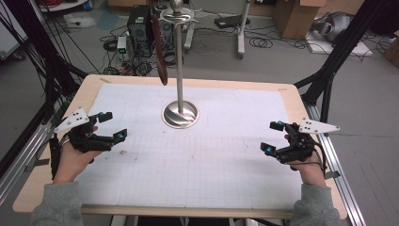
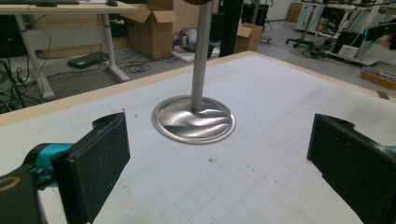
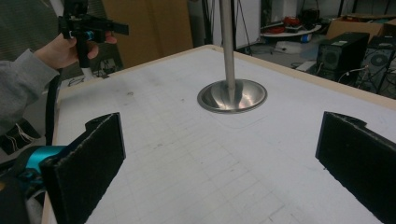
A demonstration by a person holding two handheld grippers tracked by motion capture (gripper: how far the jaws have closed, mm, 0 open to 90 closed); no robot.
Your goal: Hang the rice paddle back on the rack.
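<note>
One table (image 1: 282,96) is bearing one metal stand (image 1: 180,114) at its far middle, with one brown belt (image 1: 160,52) hanging from the top. The left gripper (image 1: 113,126) and right gripper (image 1: 271,137) are gaping wide, grasping nothing.

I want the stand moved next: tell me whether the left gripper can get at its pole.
Probably yes. The left gripper is open and faces the pole, with bare mat between.
</note>
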